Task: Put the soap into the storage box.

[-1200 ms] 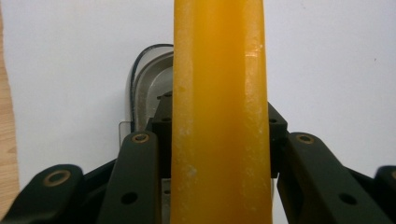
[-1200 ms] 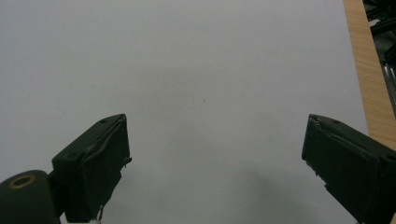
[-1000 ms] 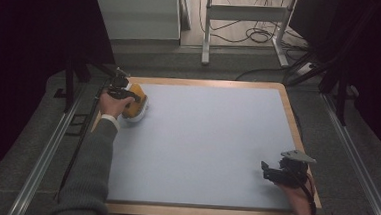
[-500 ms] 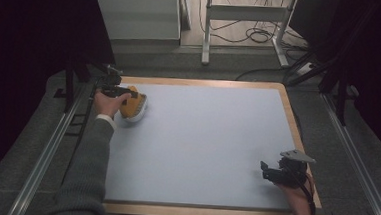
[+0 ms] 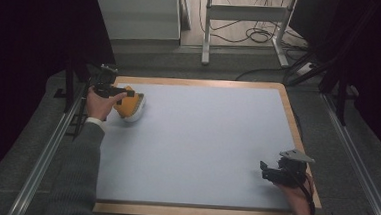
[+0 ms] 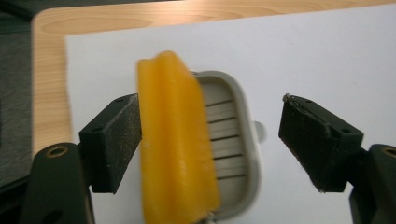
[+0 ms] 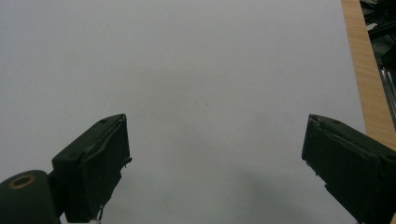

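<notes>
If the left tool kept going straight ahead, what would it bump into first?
Probably the yellow sponge leaning in its grey ribbed plastic dish. It sits between the left tool's open jaws, which have just been opening, though depth is hard to judge.

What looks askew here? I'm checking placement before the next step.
The orange sponge stands on edge, leaning against the rim of the grey ridged tray instead of lying flat. The left gripper, just opened, straddles it without touching.
</notes>
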{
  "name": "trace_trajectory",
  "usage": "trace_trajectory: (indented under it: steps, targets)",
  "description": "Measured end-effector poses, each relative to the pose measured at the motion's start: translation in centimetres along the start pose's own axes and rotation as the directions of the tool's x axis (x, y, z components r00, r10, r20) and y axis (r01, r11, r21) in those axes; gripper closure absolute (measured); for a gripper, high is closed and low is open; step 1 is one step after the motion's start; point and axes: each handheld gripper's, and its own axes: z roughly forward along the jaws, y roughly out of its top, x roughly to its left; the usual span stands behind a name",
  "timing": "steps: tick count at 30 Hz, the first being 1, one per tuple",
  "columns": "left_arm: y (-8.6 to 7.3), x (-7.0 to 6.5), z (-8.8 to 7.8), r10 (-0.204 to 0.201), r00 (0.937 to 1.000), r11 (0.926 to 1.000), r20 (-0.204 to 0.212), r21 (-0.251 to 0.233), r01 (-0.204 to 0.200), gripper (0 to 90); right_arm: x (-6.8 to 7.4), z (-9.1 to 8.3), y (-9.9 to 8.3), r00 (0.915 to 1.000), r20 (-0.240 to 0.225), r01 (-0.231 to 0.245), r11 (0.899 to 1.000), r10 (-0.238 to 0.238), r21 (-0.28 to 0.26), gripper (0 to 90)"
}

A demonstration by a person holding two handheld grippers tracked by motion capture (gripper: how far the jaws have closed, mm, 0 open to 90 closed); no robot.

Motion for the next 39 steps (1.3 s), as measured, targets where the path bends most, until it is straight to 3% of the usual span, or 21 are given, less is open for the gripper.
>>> trace_trajectory:
  steps: [2, 8, 17, 19, 21, 23, 25, 33, 34, 39]
  targets:
    - [-0.2, -0.3, -0.4, 0.027, 0.9993, 0.9996, 0.028, 0.003, -0.027, 20.7, 0.0, 0.0, 0.0, 1.0000, 0.001, 0.001, 1.000, -0.001, 0.000, 7.6]
    - [-1.4, -0.8, -1.4, 0.051, 0.9942, 0.9984, 0.095, -0.031, -0.048, 20.9, -0.1, 0.1, 0.0, 1.0000, 0.003, 0.003, 1.000, -0.003, 0.000, 7.6]
    - [-4.3, -1.3, -2.8, 0.088, 0.9878, 0.9936, 0.129, -0.083, -0.078, 21.7, -0.1, 0.0, 0.0, 1.0000, 0.007, 0.002, 1.000, -0.002, -0.001, 7.6]
    - [-5.6, -1.8, -3.3, 0.114, 0.9806, 0.9914, 0.160, -0.083, -0.102, 21.4, -0.1, 0.0, 0.0, 1.0000, 0.006, 0.001, 1.000, -0.001, -0.002, 7.6]
    - [-6.3, -2.2, -3.6, 0.137, 0.9767, 0.9886, 0.165, -0.085, -0.124, 21.2, -0.1, 0.0, 0.0, 1.0000, 0.006, -0.001, 1.000, 0.001, -0.003, 7.6]
    - [-6.7, -2.3, -3.8, 0.142, 0.9749, 0.9880, 0.172, -0.086, -0.128, 21.3, -0.1, -0.1, 0.0, 1.0000, 0.008, 0.002, 1.000, -0.002, -0.004, 7.6]
    - [-7.9, -2.5, -4.0, 0.143, 0.9687, 0.9879, 0.203, -0.088, -0.127, 21.2, -0.1, -0.2, 0.1, 1.0000, 0.006, 0.001, 1.000, -0.001, -0.007, 7.6]
    - [-11.6, -3.3, -3.6, 0.150, 0.9667, 0.9873, 0.207, -0.084, -0.135, 21.1, -0.1, -0.3, 0.1, 1.0000, 0.004, 0.004, 1.000, -0.004, -0.009, 7.6]
    - [-12.6, -3.5, -3.4, 0.153, 0.9654, 0.9871, 0.212, -0.080, -0.138, 21.1, -0.1, -0.3, 0.1, 1.0000, 0.003, 0.006, 1.000, -0.006, -0.010, 7.6]
    - [-14.4, -4.0, -2.8, 0.173, 0.9635, 0.9848, 0.204, -0.049, -0.167, 20.7, -0.1, -0.2, 0.1, 1.0000, 0.004, 0.008, 1.000, -0.008, -0.008, 7.6]
